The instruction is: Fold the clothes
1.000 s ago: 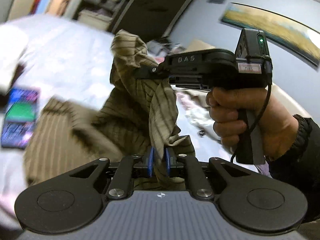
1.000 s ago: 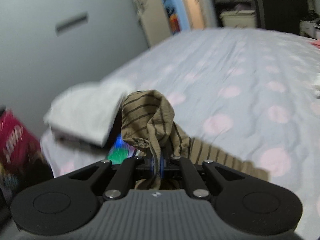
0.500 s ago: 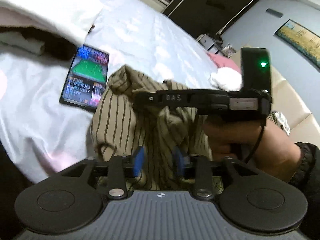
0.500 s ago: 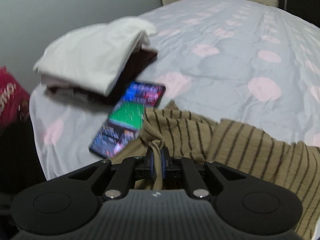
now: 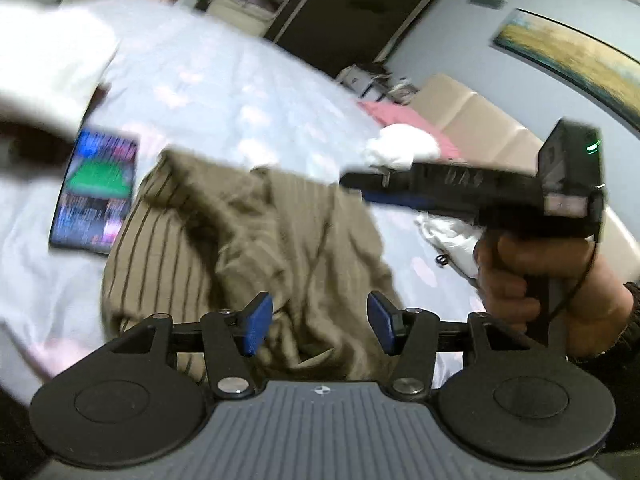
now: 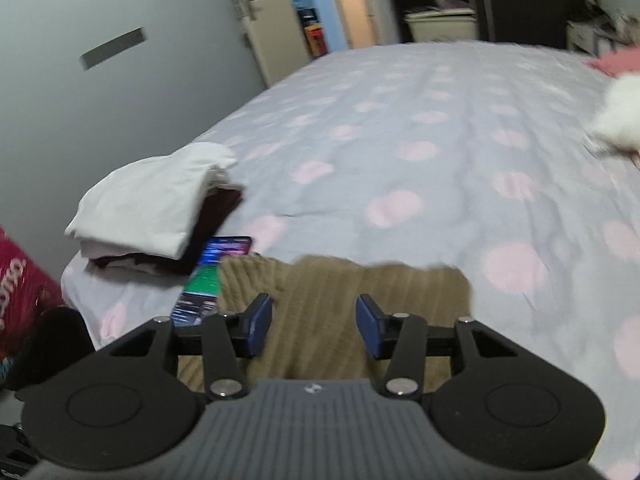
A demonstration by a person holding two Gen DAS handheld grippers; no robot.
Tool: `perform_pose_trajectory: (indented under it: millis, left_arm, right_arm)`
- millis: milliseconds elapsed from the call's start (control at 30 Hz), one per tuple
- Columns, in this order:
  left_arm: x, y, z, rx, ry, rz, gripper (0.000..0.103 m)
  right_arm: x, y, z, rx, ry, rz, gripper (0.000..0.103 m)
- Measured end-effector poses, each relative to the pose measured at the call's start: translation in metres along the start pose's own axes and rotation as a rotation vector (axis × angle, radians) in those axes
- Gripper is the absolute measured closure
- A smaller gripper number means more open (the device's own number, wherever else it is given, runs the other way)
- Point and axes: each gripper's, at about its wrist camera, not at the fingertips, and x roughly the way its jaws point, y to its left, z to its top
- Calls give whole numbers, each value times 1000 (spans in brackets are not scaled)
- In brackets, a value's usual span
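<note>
From the left wrist camera, the left gripper (image 5: 316, 326) is hanging just above the striped brown garment (image 5: 248, 248). Its two blue pads are standing wide apart, and nothing is sitting between them. The garment is lying in a rumpled heap on the bed (image 5: 208, 92), right under and just beyond the pads. Its long side is running from the near left up toward the far right. A tablet (image 5: 96, 196) with a bright screen is lying just to the left of it, touching or almost touching its edge. On the right, a hand (image 5: 532, 284) is holding the right gripper (image 5: 356, 180), which is pointing left over the far right part of the garment. Seen from this side, I cannot tell how its pads are standing.

From the right wrist camera, the right gripper (image 6: 314, 326) is showing its pads wide apart too, with nothing in them. The garment (image 6: 344, 292) is lying flat on the bed (image 6: 420, 128), right under the pads and stretching left and right. A folded pile of white and dark clothes (image 6: 156, 212) is sitting far to the left, and the tablet (image 6: 208, 276) is lying between that pile and the garment.

Both grippers are close to the garment. The left one looks nearer the near edge, and the right one nearer the far edge.
</note>
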Motion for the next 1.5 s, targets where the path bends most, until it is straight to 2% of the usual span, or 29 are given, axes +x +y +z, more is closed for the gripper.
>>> perform_pose_trajectory:
  millis: [67,133,200,300,367,400,500,533,600,667,733,900,1100,1300,1500]
  left_arm:
    - [7,-8,-1,48,28,-3,53]
    - [18,-13,-3,76,72,-3,59]
    - [30,-11,-5,70,119,4,66]
    - [38,-8,-9,56,153,17,71]
    - [41,-6,-10,47,169,20,76]
    - [40,-5,-10,42,171,17,78]
    - [38,-4,-11,33,169,16,78]
    - [37,-4,-11,30,171,15,78]
    - [36,-4,-12,24,175,11,78]
    - [36,-3,-13,21,177,5,79]
    - [35,-3,-13,21,175,2,99]
    - [16,8,-7,-24,104,1,101]
    - [-6,40,-2,-143,84,99,101]
    - [-28,74,3,-264,67,200,94]
    - [-30,77,15,-228,68,233,93]
  right_arm:
    - [-10,-11,-4,26,-16,-26,52]
    - [-3,-5,-5,9,-11,-36,52]
    - [8,6,0,-43,2,-46,52]
    - [26,27,11,-143,29,-63,53]
    - [43,38,17,-208,71,-94,61]
    - [52,43,19,-240,97,-113,71]
    - [79,53,21,-305,179,-170,74]
    - [84,55,21,-315,193,-180,83]
    - [84,54,21,-309,184,-176,101]
    - [83,53,22,-303,175,-172,102]
    - [82,52,23,-297,167,-167,103]
    - [61,53,49,-164,76,-38,103]
    - [58,65,72,-35,26,142,103]
    - [92,78,66,-6,51,182,102]
    - [124,73,54,33,97,214,97]
